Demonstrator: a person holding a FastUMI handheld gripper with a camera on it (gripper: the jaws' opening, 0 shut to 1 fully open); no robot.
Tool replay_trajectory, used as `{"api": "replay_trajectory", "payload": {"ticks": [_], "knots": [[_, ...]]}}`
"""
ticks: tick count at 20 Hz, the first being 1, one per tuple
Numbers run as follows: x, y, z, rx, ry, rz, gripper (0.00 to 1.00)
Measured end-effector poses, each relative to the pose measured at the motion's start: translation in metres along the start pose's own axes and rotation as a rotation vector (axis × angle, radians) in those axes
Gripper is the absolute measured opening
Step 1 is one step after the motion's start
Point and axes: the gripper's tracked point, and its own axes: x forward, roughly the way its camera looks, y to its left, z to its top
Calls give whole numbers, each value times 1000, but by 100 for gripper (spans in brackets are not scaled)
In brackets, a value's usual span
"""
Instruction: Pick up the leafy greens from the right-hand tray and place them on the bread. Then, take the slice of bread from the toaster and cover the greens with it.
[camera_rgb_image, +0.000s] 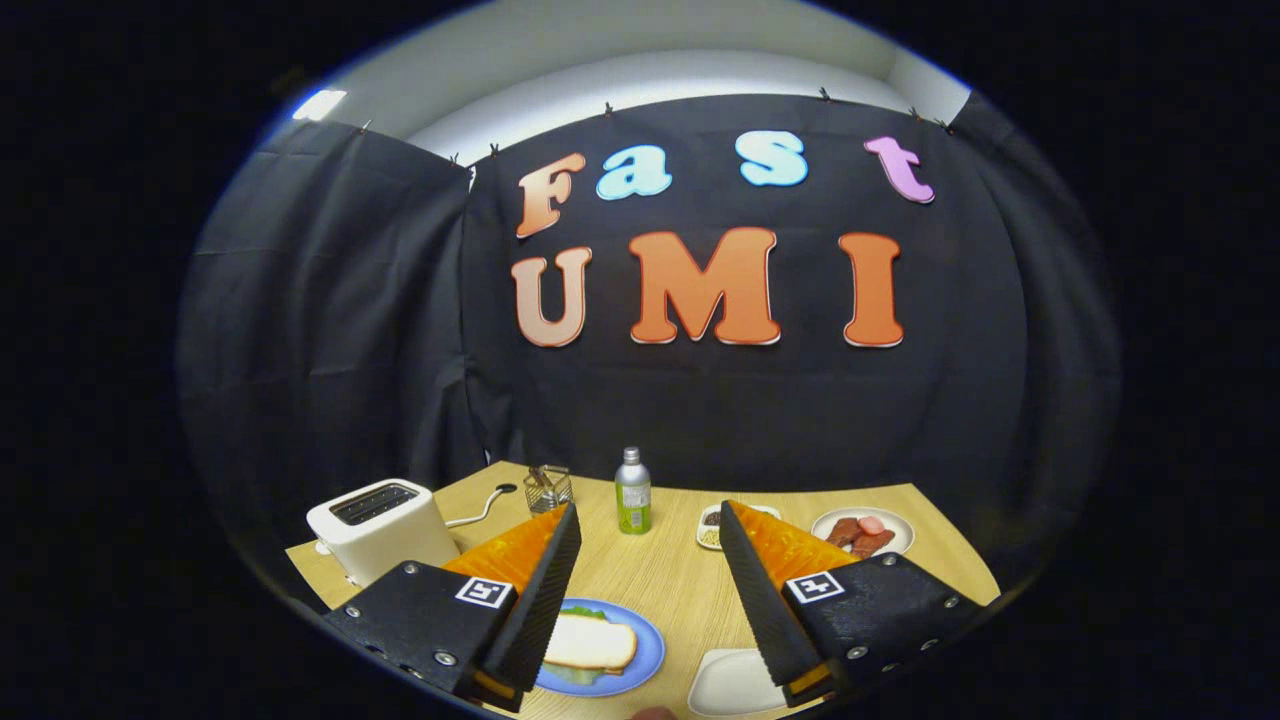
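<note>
while the claw (648, 590) hangs above the table (660, 575) with its fingers spread wide and nothing between them, the sandwich sits low and near, just inside the left finger. on the blue plate (648, 655) lies a slice of bread (590, 643), and a frill of leafy greens (578, 675) peeks out from under it, so the cover slice looks already laid on. it reads as a finished stack, the claw lifted clear so as not to nudge it. whether a base slice lies beneath the greens cannot be told; the left finger cuts off that side of the plate. near the right finger, a white tray (730, 682) sits low, partly hidden, its contents unclear. further ahead, between the fingertips, stands a small bottle (632, 490). beyond the left finger is the toaster (380, 525), slots looking dark, with a small wire basket (548, 487) past it. beyond the right finger, a dish (712, 528) and a plate of meat (862, 530), both part-covered.
</note>
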Motion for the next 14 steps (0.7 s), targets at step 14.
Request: {"api": "replay_trajectory", "payload": {"ticks": [14], "knots": [[-83,-22,55,-55,-197,-170,98]]}}
